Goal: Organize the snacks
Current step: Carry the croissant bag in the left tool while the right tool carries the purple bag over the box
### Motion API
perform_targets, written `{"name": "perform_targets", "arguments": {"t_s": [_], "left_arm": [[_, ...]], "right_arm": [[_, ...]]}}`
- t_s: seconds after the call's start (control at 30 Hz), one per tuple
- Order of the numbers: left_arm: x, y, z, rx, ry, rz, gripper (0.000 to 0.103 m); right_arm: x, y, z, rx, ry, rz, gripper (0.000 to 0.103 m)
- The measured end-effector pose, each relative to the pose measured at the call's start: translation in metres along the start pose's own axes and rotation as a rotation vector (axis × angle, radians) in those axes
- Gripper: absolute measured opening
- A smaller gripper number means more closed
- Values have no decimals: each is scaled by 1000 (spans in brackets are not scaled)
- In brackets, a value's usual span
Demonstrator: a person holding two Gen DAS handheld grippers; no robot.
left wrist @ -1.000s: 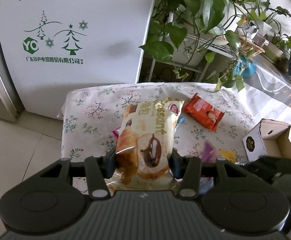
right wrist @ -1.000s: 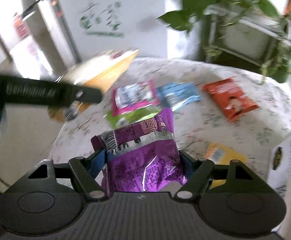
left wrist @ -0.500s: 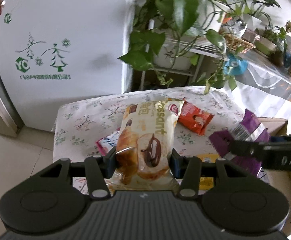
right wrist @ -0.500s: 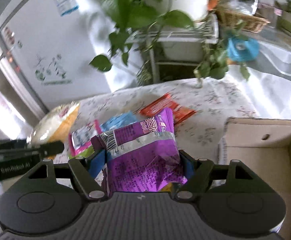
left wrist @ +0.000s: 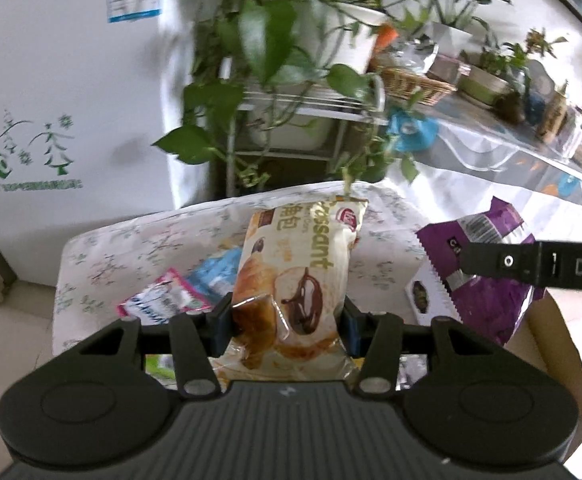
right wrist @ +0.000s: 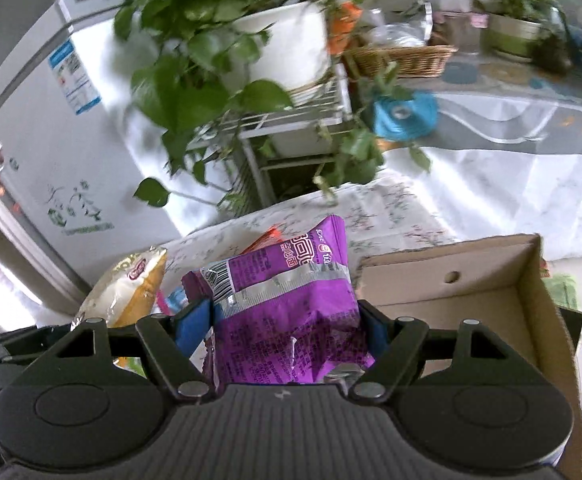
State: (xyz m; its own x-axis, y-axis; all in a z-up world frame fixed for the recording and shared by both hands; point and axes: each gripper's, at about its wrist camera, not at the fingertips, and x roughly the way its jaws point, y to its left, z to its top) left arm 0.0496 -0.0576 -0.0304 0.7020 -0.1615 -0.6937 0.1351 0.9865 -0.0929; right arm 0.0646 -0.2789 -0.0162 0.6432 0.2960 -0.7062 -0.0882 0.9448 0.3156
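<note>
My left gripper (left wrist: 285, 316) is shut on a cream croissant packet (left wrist: 295, 272) and holds it above the floral-cloth table (left wrist: 131, 248). My right gripper (right wrist: 291, 320) is shut on a purple snack packet (right wrist: 287, 312), held at the near left edge of an open cardboard box (right wrist: 531, 320). The purple packet (left wrist: 487, 280) and the right gripper's finger (left wrist: 531, 266) show at the right of the left wrist view, over the box (left wrist: 547, 344). The croissant packet (right wrist: 131, 288) shows at the left of the right wrist view.
A pink-edged packet (left wrist: 159, 304) and a blue packet (left wrist: 219, 272) lie on the table. An orange packet (right wrist: 267, 238) peeks out behind the purple one. A white fridge (left wrist: 51, 120) stands behind on the left, a plant rack (left wrist: 291, 112) in the middle, a covered long table (left wrist: 511, 168) on the right.
Both grippers have swung to the right with their packets. The purple packet has moved from over the table to the cardboard box. The croissant packet follows beside it.
</note>
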Motion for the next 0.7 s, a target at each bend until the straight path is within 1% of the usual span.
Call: {"name": "perform_targets", "arguments": {"t_s": [0.2, 0.47, 0.7], "left_arm": [[4, -28, -3, 39, 12, -38, 50], [10, -65, -8, 98, 26, -77, 50], [18, -96, -15, 145, 45, -110, 50]], "right_arm": [[-14, -25, -3, 57, -16, -47, 82], [-19, -57, -7, 119, 9, -132, 82], [-30, -81, -8, 162, -1, -187, 82]]}}
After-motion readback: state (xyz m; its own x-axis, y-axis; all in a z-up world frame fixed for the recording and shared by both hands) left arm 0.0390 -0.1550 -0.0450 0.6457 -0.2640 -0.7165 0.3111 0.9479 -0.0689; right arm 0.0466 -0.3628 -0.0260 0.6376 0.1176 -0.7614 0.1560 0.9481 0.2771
